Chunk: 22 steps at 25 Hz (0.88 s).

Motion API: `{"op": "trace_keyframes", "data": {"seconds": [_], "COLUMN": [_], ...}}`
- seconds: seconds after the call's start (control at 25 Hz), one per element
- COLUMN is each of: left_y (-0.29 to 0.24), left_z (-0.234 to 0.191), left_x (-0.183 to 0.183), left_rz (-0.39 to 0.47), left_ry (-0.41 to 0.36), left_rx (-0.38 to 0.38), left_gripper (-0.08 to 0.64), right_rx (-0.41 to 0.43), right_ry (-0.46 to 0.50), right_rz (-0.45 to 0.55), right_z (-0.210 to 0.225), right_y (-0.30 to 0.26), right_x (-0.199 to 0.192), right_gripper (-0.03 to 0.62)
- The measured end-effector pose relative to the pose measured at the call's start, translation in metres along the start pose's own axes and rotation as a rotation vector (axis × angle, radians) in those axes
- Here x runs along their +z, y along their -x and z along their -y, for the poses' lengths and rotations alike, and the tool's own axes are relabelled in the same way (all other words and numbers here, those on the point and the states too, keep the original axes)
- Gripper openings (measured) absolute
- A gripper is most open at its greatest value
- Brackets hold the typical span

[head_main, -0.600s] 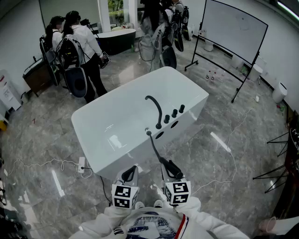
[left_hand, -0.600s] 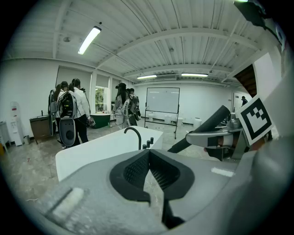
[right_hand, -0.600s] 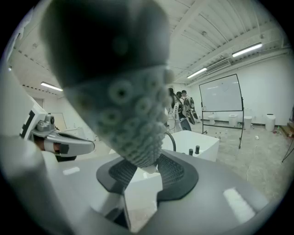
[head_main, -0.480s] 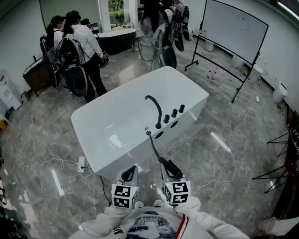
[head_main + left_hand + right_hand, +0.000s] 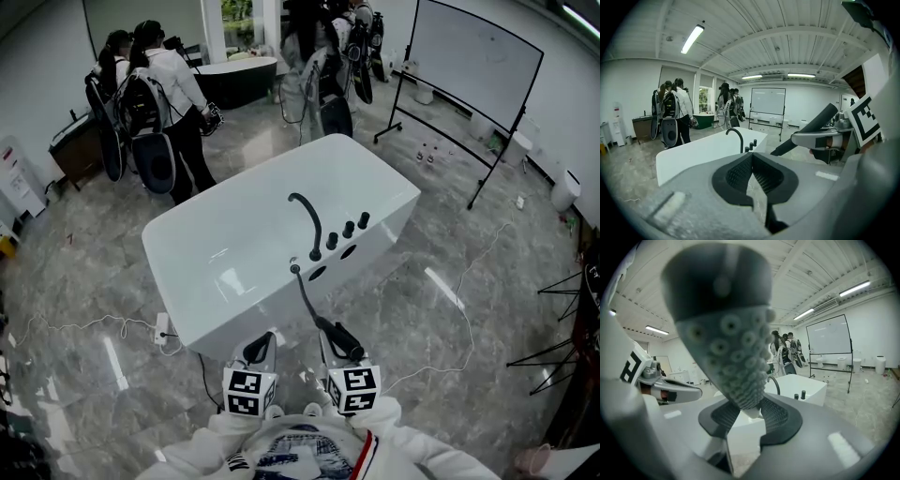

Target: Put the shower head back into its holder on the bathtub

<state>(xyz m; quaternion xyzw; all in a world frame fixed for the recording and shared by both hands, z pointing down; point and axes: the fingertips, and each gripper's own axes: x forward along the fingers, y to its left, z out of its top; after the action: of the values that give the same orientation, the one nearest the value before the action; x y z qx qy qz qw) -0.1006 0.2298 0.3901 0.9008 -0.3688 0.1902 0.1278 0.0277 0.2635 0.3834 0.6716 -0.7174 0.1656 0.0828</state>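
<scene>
At the upper left of the head view a group of people (image 5: 155, 89) stood with their backs to us, well away from the tub. Lower left, a power strip (image 5: 161, 329) lay on the marble floor (image 5: 75, 272) just beside the tub's near corner.

At the bottom of the frame, left of centre, our left gripper (image 5: 262, 346) pointed toward the tub. In the left gripper view its pads (image 5: 736, 173) met at the tips and nothing lay between them.

The white bathtub (image 5: 211, 281) filled the middle of the frame. On its right rim stood a black curved faucet (image 5: 309, 214), with a row of black knobs (image 5: 348, 229) to its right. Nearer to us on that rim sat the small dark holder (image 5: 294, 268), with no shower head in it. A black hose (image 5: 306, 298) ran from that spot down toward us.

The hose ended at the shower head (image 5: 345, 340), which was outside the tub, low in the frame just right of centre. It sat in our right gripper (image 5: 334, 339). In the right gripper view the jaws pressed on its lower end, and its studded face rose large above them.

At the upper right stood a whiteboard (image 5: 473, 56) on a black frame.
</scene>
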Motion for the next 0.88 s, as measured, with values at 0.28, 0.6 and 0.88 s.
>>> {"op": "trace_keyframes", "data": {"seconds": [0.28, 0.6, 0.88], "left_y": [-0.007, -0.007, -0.026], "left_z": [0.011, 0.008, -0.002], "left_x": [-0.003, -0.010, -0.008], "left_rz": [0.003, -0.013, -0.027], "left_ry": [0.016, 0.033, 0.030], "left_rx": [0.036, 0.066, 0.062], "left_gripper": [0.002, 0.002, 0.002], "right_rx": [0.033, 0.050, 0.056], "right_ry": [0.007, -0.006, -0.005], "right_rz": [0.027, 0.031, 0.032], "right_z": [0.014, 0.019, 0.021], "right_y": [0.002, -0.003, -0.023], "right_x": [0.006, 0.005, 0.010], "right_gripper": [0.138, 0.138, 0.138]}}
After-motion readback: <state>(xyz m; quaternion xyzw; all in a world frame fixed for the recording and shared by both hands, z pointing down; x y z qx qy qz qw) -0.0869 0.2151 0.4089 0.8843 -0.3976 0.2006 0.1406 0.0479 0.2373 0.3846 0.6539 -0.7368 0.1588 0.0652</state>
